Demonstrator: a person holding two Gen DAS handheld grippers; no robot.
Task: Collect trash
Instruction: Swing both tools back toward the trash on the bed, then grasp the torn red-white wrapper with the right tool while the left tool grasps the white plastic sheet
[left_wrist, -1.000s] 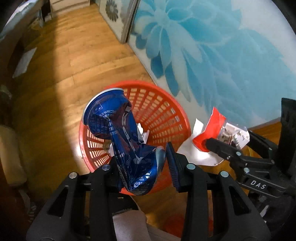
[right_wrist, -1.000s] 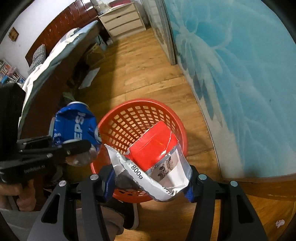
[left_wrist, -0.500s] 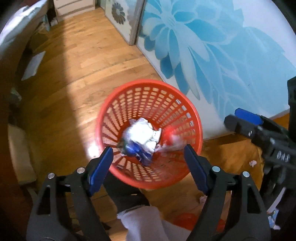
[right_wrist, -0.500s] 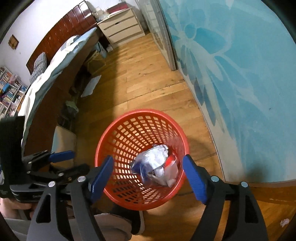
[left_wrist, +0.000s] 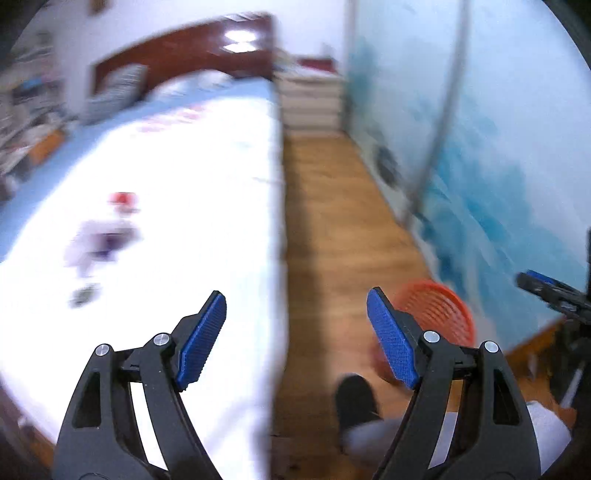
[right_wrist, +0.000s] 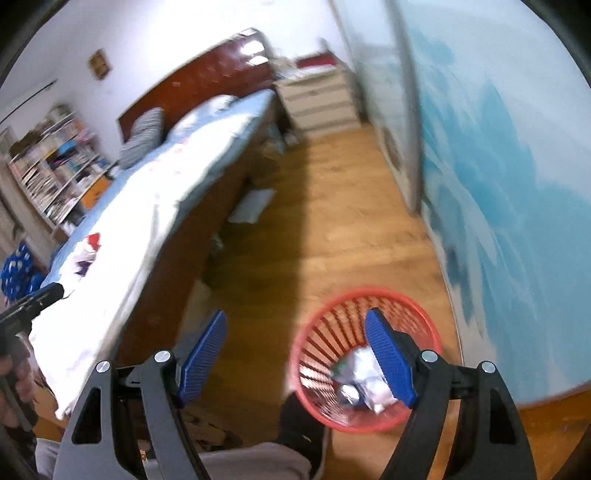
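Both tools are empty. The left tool (left_wrist: 295, 332) has its blue pads spread wide with nothing between them, and the right tool (right_wrist: 297, 352) is spread just as wide, also bare.

Part of the job looks done: the red mesh wastebasket (right_wrist: 424, 310) on the wooden floor, just below and right of the right tool's tips, already holds a crumpled white-and-silver wrapper (right_wrist: 369, 373) and a crushed blue can (right_wrist: 349, 395) at its bottom. In the left wrist view the same basket sits just behind the left tool's right-hand pad, close against the blue-flowered wall.

More appears to be left. On the bed (left_wrist: 184, 221), ahead and left of the left tool, several blurred scraps lie on the pale sheet: a small red piece (left_wrist: 123, 201), a white-and-purple crumple (left_wrist: 101, 243) nearer the tool, and a small dark bit (left_wrist: 83, 293) nearer again. The right wrist view shows the same litter far left of the right tool, beside the tip of the other tool.

My reading: one load is binned, and the bed litter is likely next.
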